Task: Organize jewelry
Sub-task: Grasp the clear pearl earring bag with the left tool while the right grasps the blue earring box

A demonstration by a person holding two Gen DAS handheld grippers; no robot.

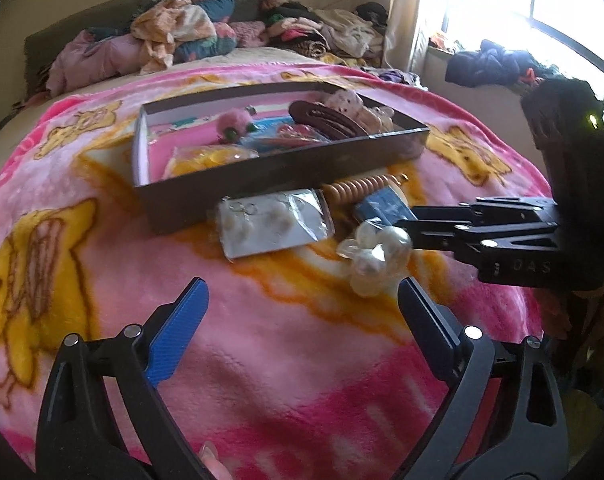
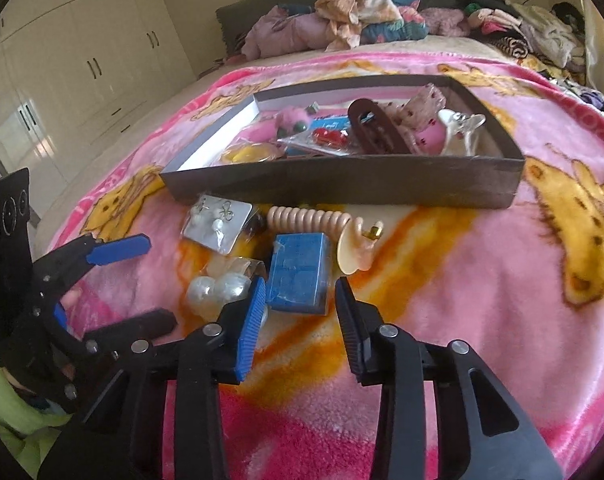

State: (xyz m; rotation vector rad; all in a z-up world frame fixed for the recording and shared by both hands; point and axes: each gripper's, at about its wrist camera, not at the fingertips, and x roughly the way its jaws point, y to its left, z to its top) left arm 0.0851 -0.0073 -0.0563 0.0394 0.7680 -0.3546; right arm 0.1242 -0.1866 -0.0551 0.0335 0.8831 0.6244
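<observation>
A dark box (image 1: 286,168) (image 2: 342,188) holding hair clips and trinkets sits on the pink blanket. In front of it lie an earring card (image 1: 270,220) (image 2: 218,220), a packet of big pearl beads (image 1: 376,256) (image 2: 218,288), a small blue box (image 2: 300,276) (image 1: 382,206) and a peach coil bracelet (image 2: 306,218) (image 1: 358,188). My left gripper (image 1: 302,300) (image 2: 154,280) is open and empty, short of the pearls. My right gripper (image 2: 300,312) (image 1: 402,222) is open, its tips either side of the blue box's near edge, beside the pearls.
A heap of clothes and pillows (image 1: 190,36) (image 2: 362,12) lies at the head of the bed. A window sill with dark clothes (image 1: 490,64) is to the right. White wardrobes (image 2: 74,64) stand to the left. The blanket (image 1: 282,360) spreads out below the grippers.
</observation>
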